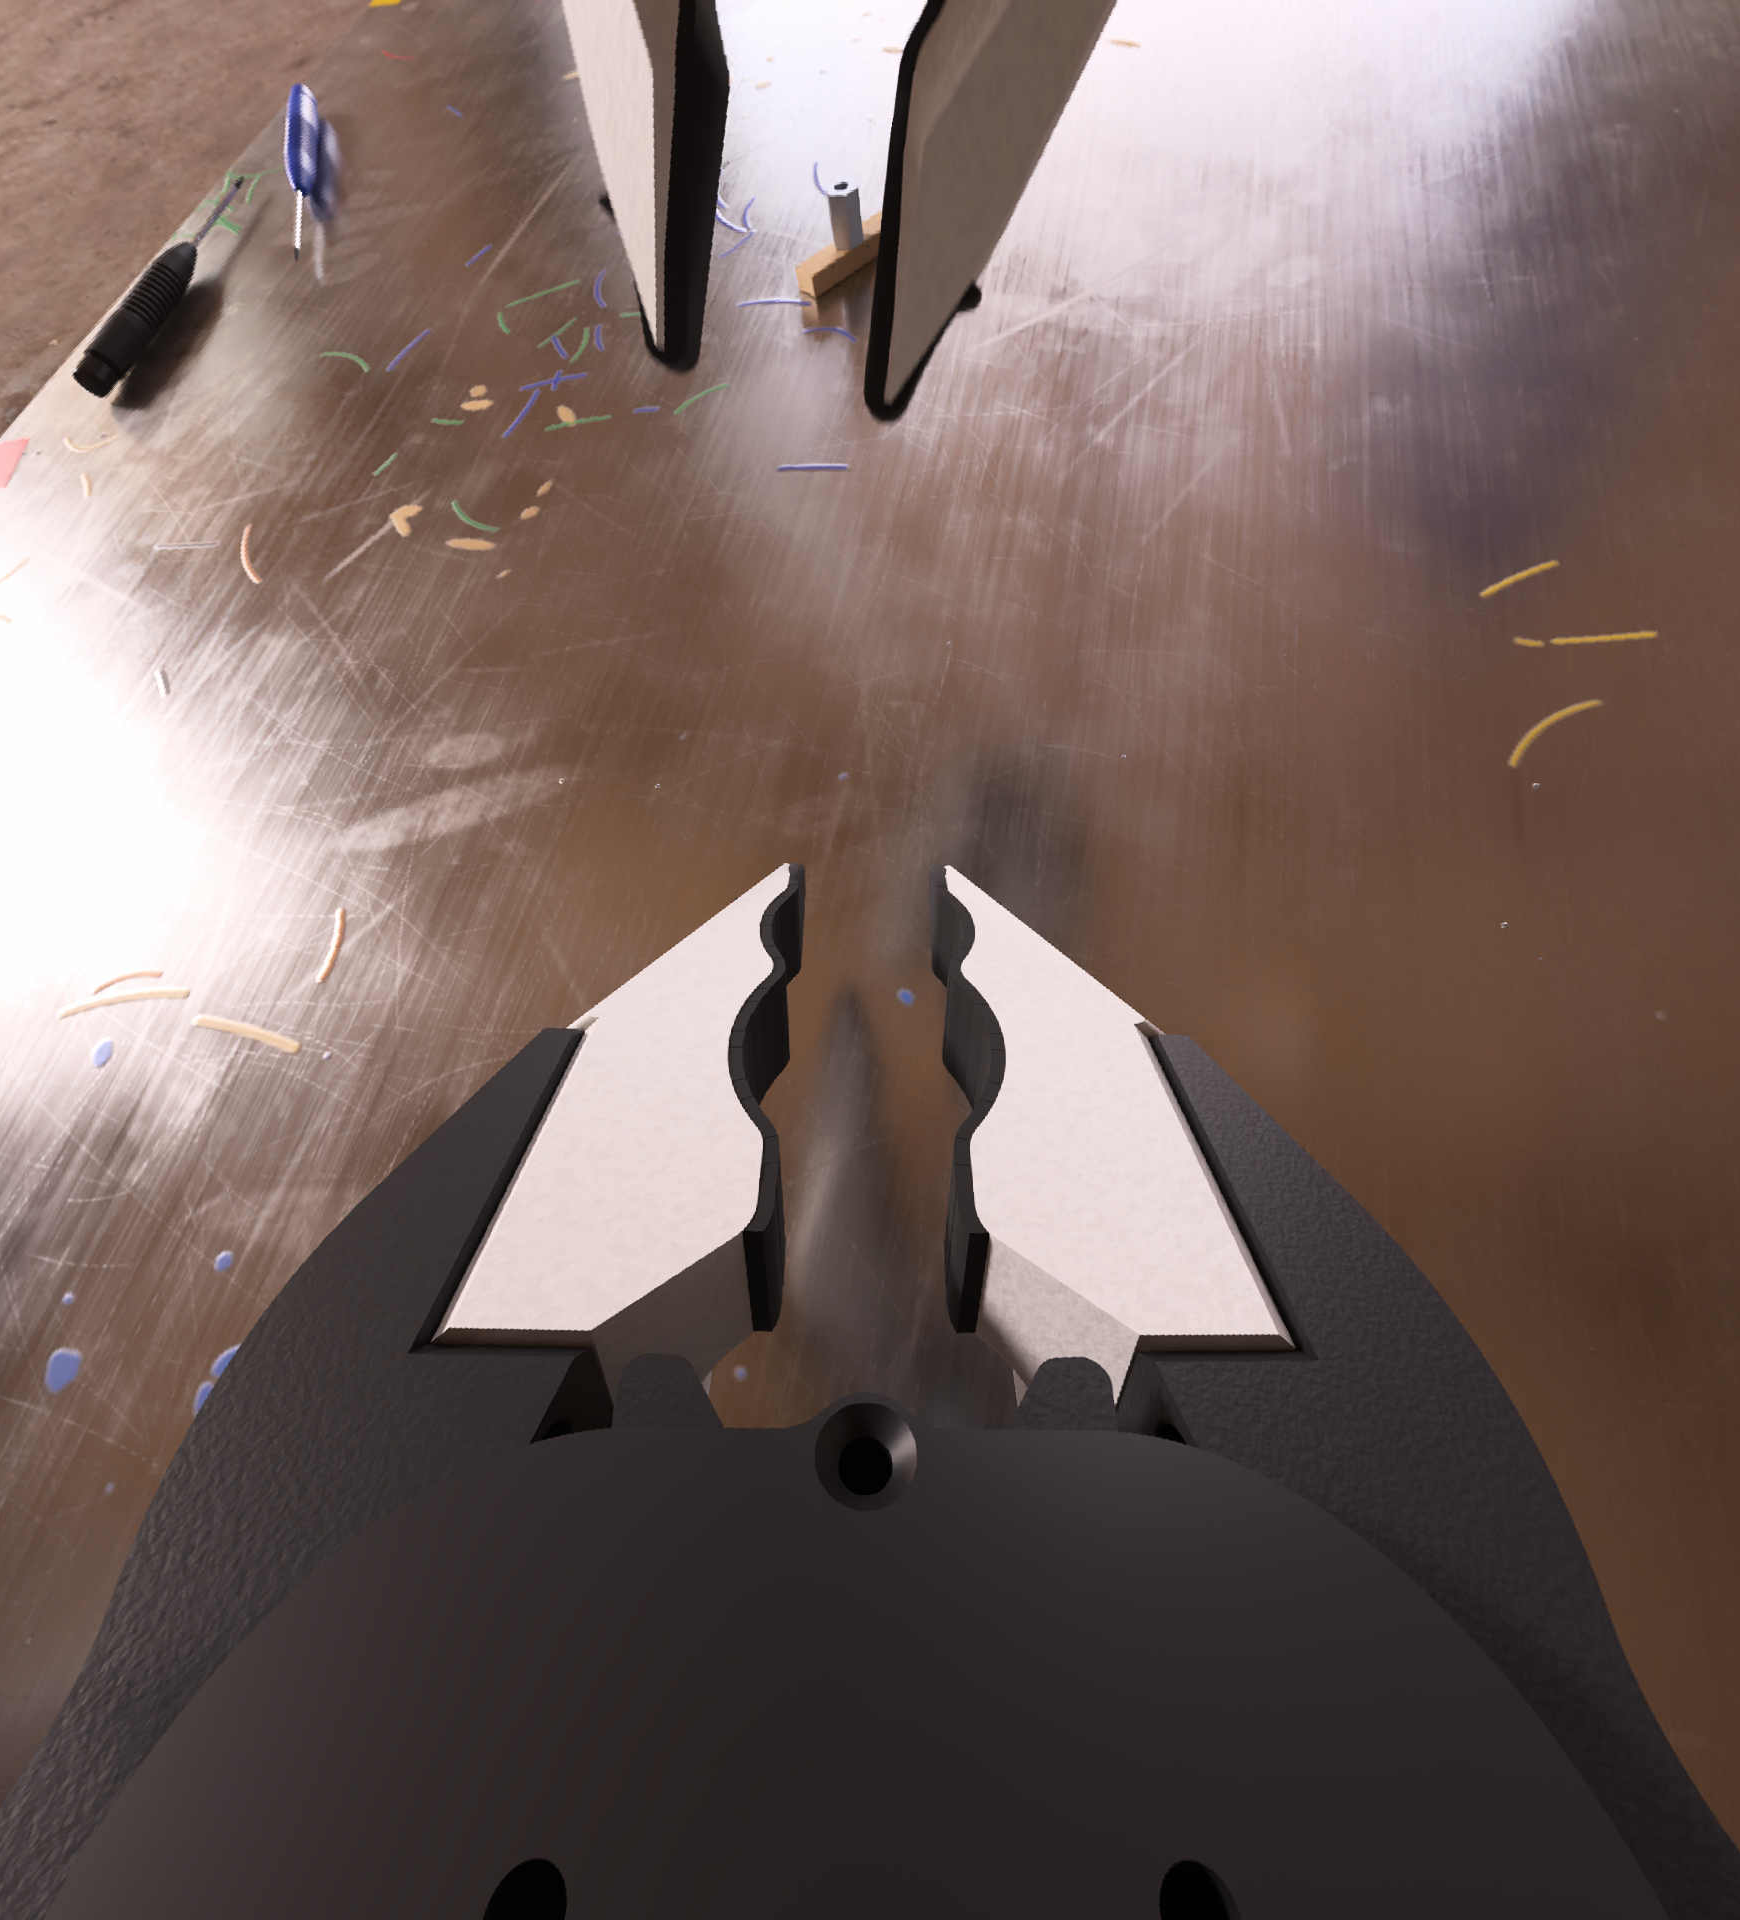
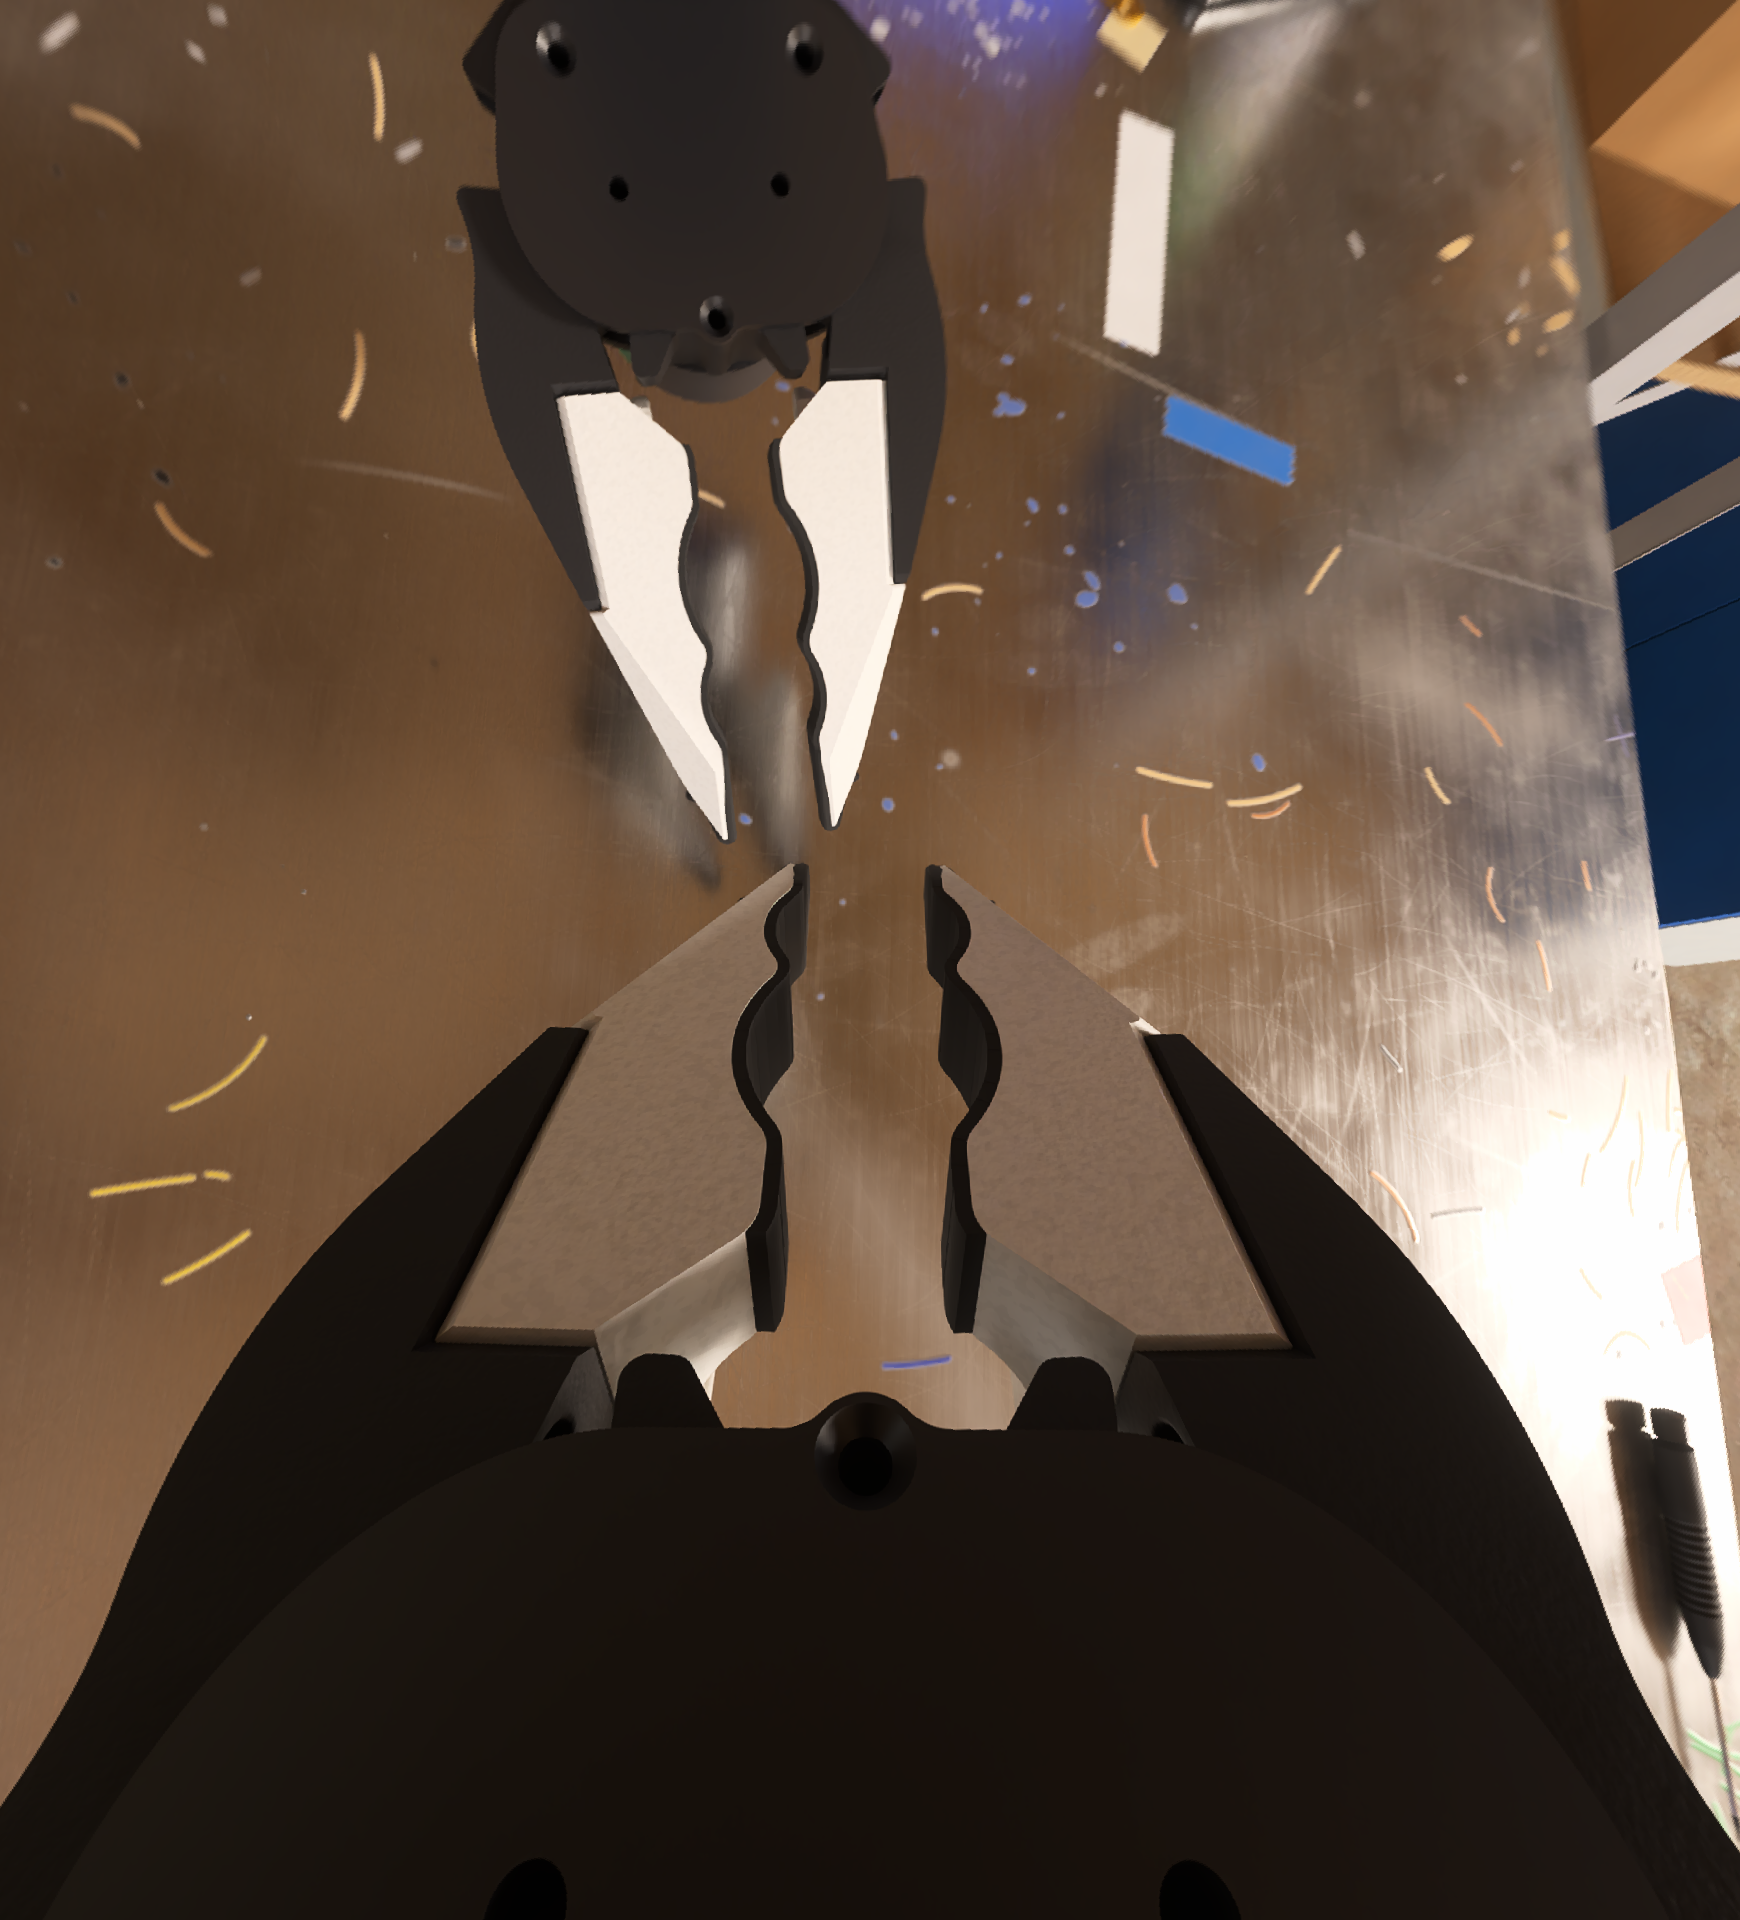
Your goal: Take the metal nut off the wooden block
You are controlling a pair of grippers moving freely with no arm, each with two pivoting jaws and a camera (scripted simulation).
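In the left wrist view a small silver metal nut (image 1: 842, 211) stands upright on a thin wooden block (image 1: 838, 268) far across the scratched metal table. My right gripper (image 1: 781, 382) hangs in front of them, open, and the nut shows in the gap between its fingers. My left gripper (image 1: 868, 873) is open and empty, well short of the block. In the right wrist view my right gripper (image 2: 866, 871) is open and empty, tip to tip with the left gripper (image 2: 775, 827). The nut and block do not show there.
A black-handled screwdriver (image 1: 144, 312) and a blue-handled one (image 1: 303, 145) lie near the table's far left edge. The black one also shows in the right wrist view (image 2: 1666, 1538). A white strip (image 2: 1141, 229), a blue strip (image 2: 1230, 436) and a blue box (image 2: 1739, 686) lie to the right. Coloured shavings are scattered about.
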